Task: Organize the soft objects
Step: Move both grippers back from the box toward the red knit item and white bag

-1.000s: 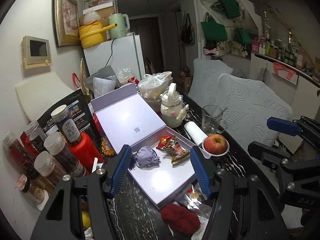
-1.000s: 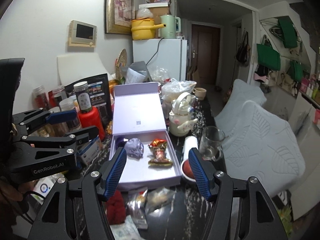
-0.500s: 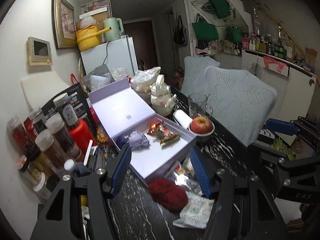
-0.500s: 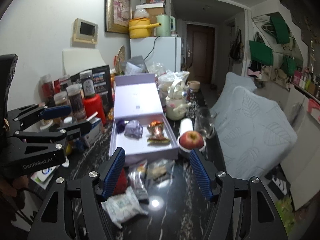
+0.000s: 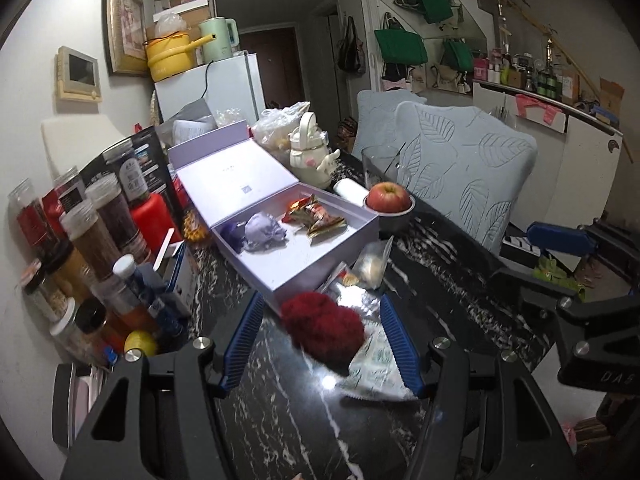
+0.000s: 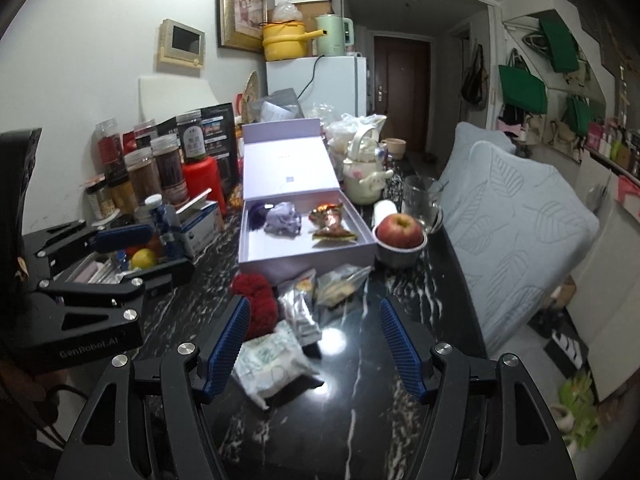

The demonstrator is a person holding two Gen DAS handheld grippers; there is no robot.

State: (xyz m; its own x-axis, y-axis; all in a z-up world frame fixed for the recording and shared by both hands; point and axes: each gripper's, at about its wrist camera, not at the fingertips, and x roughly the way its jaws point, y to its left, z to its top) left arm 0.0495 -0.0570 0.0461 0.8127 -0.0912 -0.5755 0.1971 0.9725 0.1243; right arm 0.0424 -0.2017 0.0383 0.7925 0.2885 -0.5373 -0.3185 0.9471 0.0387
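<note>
My left gripper (image 5: 320,338) stands part open and empty, and the red pompom (image 5: 323,330) lies on the table (image 5: 440,292) right between its fingers, a little nearer the left one, with neither pad touching it. My right gripper (image 6: 315,342) is also part open and holds nothing; the white packet (image 6: 270,360) lies just ahead of its left finger and the foil packs (image 6: 316,300) sit further out between the two.

The box (image 5: 304,264) stands open just beyond the pompom, with a lilac pompom (image 5: 264,232) and sweets (image 5: 314,216) already inside. I judge the red one is the next soft thing to go in.

What worries me:
- The white packet lies under the pompom's right edge in the left view. If I close low, the right finger could catch the packet and drag it along.
- The pompom is fluffy and will squash. A shallow pinch on the fibres alone may let it slip out on the lift.
- The box wall is close ahead. Pushing forward while closing could nudge the box into the bowl (image 5: 394,216) holding the apple (image 5: 389,197).
- The two grippers work near each other, so they could knock together if both reach in at once.
- The bottles (image 5: 100,240) crowd my left side, so a wide swing could tip one.
</note>
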